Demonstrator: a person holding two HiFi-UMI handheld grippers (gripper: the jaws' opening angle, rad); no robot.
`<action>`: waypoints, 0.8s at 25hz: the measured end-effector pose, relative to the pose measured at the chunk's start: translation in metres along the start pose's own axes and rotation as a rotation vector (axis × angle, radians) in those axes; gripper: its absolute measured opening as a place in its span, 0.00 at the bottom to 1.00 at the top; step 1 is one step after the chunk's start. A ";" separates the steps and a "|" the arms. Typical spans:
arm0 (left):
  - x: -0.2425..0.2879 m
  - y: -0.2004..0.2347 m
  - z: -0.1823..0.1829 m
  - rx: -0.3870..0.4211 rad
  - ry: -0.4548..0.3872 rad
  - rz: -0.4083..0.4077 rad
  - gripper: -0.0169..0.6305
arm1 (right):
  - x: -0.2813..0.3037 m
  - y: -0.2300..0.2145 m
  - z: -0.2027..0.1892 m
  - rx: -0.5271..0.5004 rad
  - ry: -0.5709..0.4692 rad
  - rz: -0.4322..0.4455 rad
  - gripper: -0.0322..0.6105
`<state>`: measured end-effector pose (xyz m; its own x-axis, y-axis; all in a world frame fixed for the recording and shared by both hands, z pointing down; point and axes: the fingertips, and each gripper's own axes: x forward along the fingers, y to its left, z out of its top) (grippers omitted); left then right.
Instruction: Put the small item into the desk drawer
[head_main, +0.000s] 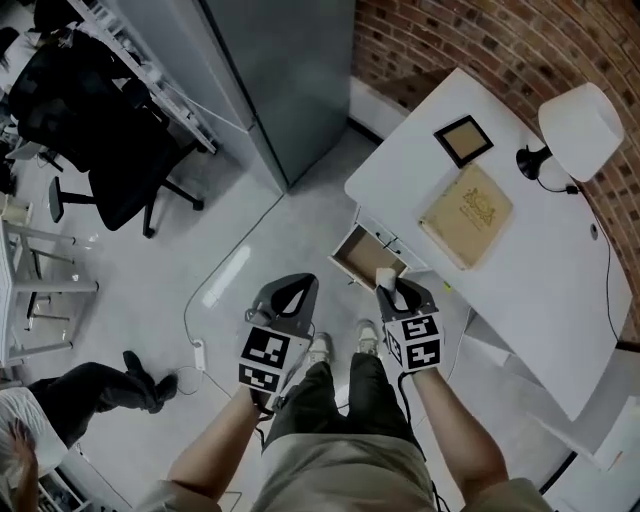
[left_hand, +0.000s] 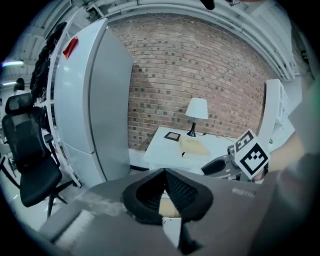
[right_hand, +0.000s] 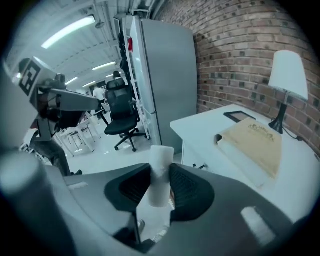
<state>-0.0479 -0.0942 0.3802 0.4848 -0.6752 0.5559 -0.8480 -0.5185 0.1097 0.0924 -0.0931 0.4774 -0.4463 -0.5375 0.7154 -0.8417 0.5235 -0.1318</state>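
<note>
Jaws of right gripper (right_hand: 160, 170) pinching white roll (right_hand: 161, 155), head view shows open drawer (head_main: 358, 256)

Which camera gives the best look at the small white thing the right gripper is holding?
The right gripper view: the white item stands upright, clamped in the right gripper. The head view shows only its pale tip near the open drawer. The left gripper view misses it.

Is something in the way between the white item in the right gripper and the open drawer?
Nothing visible. The right gripper holds the small white item right beside the open drawer, whose visible inside looks bare.
</note>
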 end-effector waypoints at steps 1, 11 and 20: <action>0.012 0.003 -0.008 -0.010 0.013 0.012 0.03 | 0.014 -0.006 -0.009 -0.004 0.020 0.007 0.25; 0.121 0.032 -0.110 -0.129 0.094 0.091 0.03 | 0.152 -0.045 -0.096 -0.106 0.169 0.097 0.25; 0.205 0.041 -0.237 -0.188 0.168 0.048 0.03 | 0.265 -0.069 -0.178 -0.180 0.244 0.103 0.25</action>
<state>-0.0340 -0.1295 0.6938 0.4141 -0.5921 0.6913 -0.9017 -0.3705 0.2228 0.0860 -0.1539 0.7977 -0.4222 -0.3123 0.8510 -0.7190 0.6871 -0.1046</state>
